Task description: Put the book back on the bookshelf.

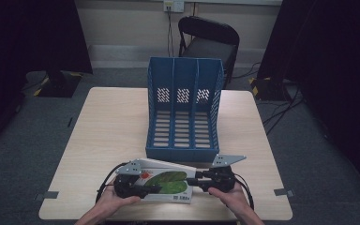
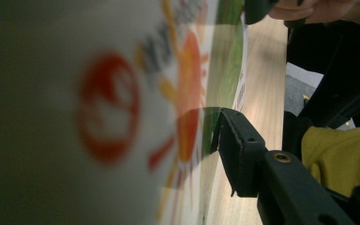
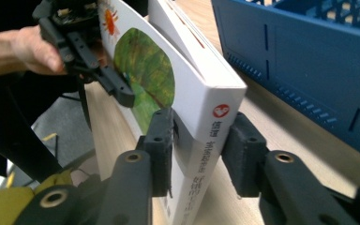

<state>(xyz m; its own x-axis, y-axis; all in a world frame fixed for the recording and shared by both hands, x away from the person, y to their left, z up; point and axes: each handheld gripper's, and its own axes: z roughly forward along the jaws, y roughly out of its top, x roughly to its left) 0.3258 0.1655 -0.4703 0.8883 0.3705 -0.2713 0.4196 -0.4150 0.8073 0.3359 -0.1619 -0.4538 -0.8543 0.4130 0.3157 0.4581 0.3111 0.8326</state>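
A white book [image 1: 166, 183] with a green leaf and a red-orange sun on its cover is held tilted over the table's near edge, in front of the blue file rack [image 1: 183, 112]. My left gripper [image 1: 152, 189] is shut on its left end; in the left gripper view the blurred cover [image 2: 122, 108] lies against one pad [image 2: 227, 136] and hides the other jaw. My right gripper [image 3: 199, 140] is shut on the book [image 3: 187, 84] at its spine end, one pad on the cover and one on the back. The left gripper [image 3: 122, 91] grips the far end there.
The blue rack [image 3: 309, 61] has three open compartments and stands mid-table, just beyond the book. Bare wooden table [image 1: 112, 126] lies to its left and right. A dark chair [image 1: 208, 40] stands behind the table. Both hands rest at the table's near edge.
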